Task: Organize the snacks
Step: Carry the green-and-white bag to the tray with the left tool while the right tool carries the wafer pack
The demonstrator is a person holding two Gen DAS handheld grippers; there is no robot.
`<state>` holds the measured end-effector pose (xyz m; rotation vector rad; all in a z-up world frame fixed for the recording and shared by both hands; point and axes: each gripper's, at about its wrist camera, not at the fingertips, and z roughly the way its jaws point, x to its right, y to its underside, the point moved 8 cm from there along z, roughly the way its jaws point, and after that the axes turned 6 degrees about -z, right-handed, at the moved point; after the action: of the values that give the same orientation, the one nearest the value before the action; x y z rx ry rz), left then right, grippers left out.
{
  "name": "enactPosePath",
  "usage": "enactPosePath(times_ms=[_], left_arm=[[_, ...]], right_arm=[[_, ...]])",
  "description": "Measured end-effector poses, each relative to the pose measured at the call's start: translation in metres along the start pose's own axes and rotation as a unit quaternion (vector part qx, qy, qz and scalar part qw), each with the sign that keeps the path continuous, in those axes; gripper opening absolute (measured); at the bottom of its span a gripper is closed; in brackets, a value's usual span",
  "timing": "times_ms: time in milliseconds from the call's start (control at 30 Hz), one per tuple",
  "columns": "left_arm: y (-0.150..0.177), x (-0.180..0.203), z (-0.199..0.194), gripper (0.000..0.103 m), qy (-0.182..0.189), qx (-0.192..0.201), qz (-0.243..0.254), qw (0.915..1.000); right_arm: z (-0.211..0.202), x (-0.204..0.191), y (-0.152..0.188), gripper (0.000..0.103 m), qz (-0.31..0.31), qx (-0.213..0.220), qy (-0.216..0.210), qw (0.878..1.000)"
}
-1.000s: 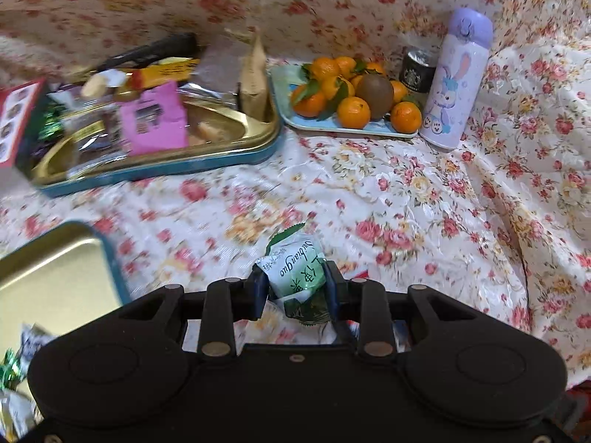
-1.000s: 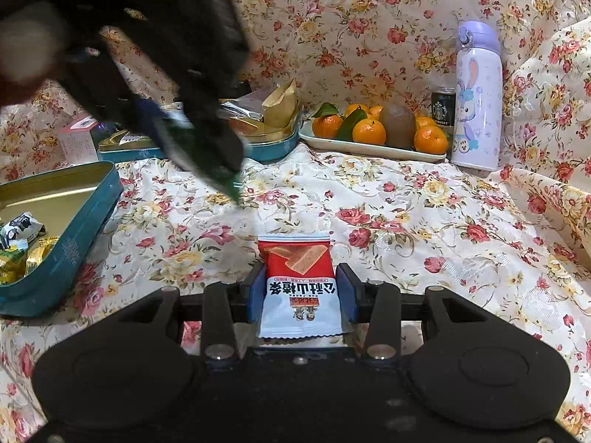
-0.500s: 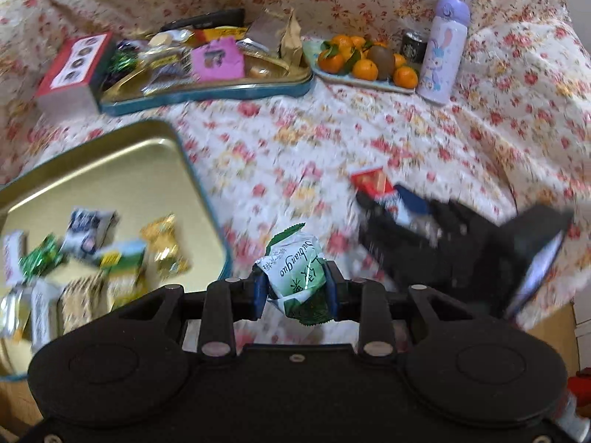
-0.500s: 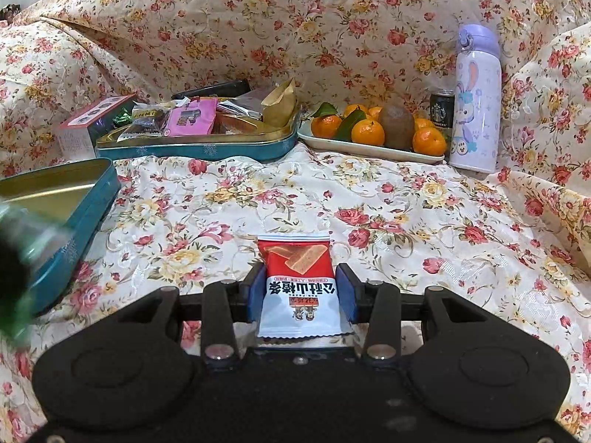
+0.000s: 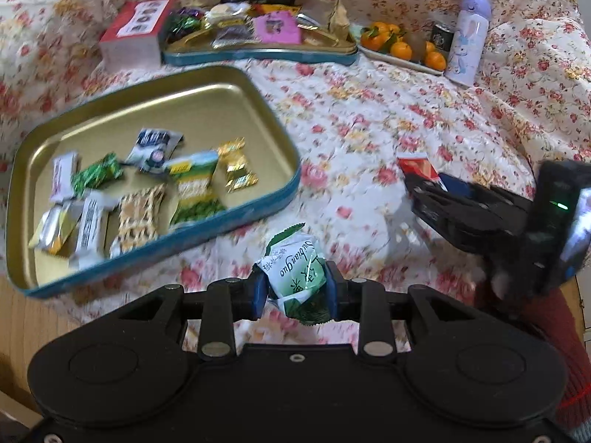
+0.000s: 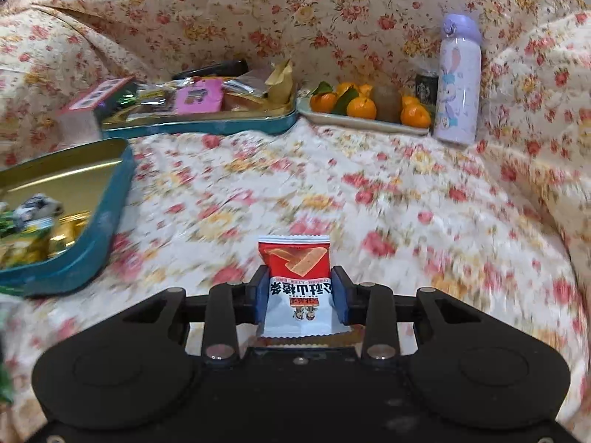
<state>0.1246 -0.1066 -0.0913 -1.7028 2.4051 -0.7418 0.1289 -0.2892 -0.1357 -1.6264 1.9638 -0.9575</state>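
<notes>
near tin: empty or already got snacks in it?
Partly filled. The near tin holds roughly nine wrapped snacks, all toward one end; the other end shows bare gold floor.

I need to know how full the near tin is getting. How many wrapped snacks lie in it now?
9 in the near tin: white bar, green candy, dark-blue packet, gold candy, green-yellow packet, checkered biscuit, white packet, silver-yellow packet, one small half-hidden.
</notes>
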Motion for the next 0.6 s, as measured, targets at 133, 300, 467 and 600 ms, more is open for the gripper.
enactPosePath(times_ms=[133, 300, 467, 600], left_arm=[[0.011, -0.012, -0.003, 0.04, -0.008, 0.001, -0.004, 1.0], [0.023, -0.026, -0.007, 0.04, -0.014, -0.002, -0.01, 0.9999], [0.029, -0.044, -0.011, 0.039, -0.02, -0.002, -0.026, 0.9995], [0.026, -0.063, -0.021, 0.039, -0.028, 0.01, -0.04, 0.9988]], right_arm=[[-0.028, -0.006, 0.021, 0.037, 0.023, -0.018, -0.008, 1.0], [-0.064, -0.02, 0.042, 0.037, 0.049, -0.038, -0.048, 0.997], [-0.09, -0.049, 0.055, 0.037, 0.041, -0.047, -0.084, 0.994], [-0.104, -0.075, 0.054, 0.037, 0.038, -0.051, -0.122, 0.99]])
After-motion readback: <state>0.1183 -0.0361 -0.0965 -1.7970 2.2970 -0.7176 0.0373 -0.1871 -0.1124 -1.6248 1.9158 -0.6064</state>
